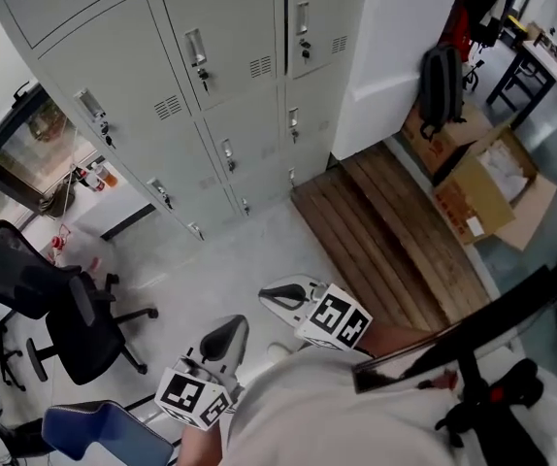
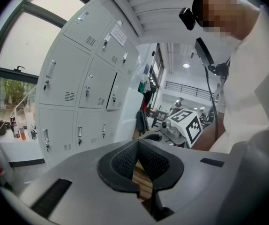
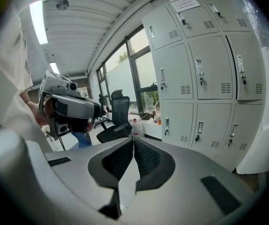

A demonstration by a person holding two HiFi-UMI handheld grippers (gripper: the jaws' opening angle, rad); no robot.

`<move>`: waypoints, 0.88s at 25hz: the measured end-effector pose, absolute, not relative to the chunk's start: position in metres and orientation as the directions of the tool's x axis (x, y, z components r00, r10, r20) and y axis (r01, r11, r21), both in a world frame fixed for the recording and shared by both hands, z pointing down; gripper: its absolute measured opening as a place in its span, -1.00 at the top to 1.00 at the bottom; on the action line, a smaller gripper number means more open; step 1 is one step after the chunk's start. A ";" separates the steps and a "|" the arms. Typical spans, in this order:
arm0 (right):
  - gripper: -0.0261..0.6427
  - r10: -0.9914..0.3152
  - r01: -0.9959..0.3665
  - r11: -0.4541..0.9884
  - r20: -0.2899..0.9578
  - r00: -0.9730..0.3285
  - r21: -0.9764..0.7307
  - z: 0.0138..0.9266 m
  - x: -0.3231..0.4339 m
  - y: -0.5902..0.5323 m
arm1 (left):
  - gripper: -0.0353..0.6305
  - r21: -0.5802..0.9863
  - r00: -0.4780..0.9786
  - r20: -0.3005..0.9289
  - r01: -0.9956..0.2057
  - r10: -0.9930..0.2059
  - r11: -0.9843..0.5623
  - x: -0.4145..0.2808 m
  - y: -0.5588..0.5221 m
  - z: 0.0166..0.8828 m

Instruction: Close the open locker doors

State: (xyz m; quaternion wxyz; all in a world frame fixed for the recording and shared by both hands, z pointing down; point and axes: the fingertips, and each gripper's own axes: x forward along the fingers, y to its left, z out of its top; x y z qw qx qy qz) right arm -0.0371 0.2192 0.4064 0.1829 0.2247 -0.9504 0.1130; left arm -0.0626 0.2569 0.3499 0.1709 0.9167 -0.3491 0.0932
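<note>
Nearest the lens, white shirt [image 1: 356, 406], then left gripper [image 1: 224, 339] and right gripper [image 1: 286, 297] held low, each with jaws pressed together on nothing. Beyond pale floor [image 1: 230, 260], grey lockers [image 1: 211, 105] standing well apart from both tools, doors [image 1: 235, 13] looking flush, none plainly ajar from here. Likely light, stiff sheet metal swinging freely on hinges; best pushed flat near a handle [image 1: 195, 47] on the free edge, not pinched.

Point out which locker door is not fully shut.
The door in the rightmost column, one row below the top: its left edge stands slightly out with a dark gap; the other doors sit flush.
</note>
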 end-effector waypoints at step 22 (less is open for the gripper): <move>0.87 -0.372 -0.452 0.887 0.433 -0.821 -0.094 0.403 -0.062 0.258 | 0.86 0.263 0.737 0.269 -0.676 -0.620 -0.689 -0.092 0.291 0.359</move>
